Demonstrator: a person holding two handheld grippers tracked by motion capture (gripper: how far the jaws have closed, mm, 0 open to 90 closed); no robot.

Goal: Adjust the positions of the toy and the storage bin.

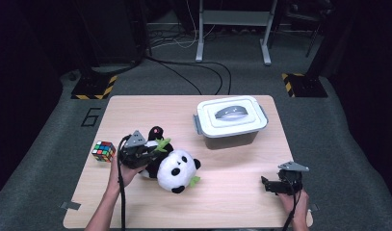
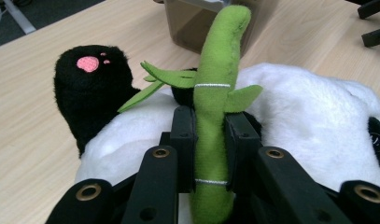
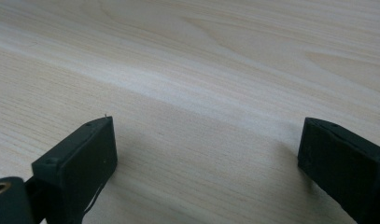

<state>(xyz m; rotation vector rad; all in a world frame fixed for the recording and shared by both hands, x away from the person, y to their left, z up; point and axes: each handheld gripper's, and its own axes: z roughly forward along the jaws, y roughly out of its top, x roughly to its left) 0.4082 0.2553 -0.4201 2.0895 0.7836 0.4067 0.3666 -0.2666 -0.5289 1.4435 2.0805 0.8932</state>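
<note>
A black-and-white panda plush [image 1: 176,168] lies on the wooden table [image 1: 232,197], left of the middle, with a black paw and its pink pad [image 2: 88,64] sticking up. A green felt bamboo stalk [image 2: 218,70] with leaves is attached to the plush. My left gripper [image 2: 211,122] is shut on that stalk, its pads pressing both sides, and it hovers over the plush's left side [image 1: 154,147]. My right gripper [image 1: 267,185] rests near the table's front right corner. Its jaws stand wide apart over bare wood [image 3: 206,140], nothing between them.
A grey box with a white clip-on lid [image 1: 230,118] stands at the back right of the table; its dark wall shows beyond the bamboo [image 2: 187,25]. A Rubik's cube [image 1: 103,151] sits near the left edge. Cables and stands lie on the floor behind.
</note>
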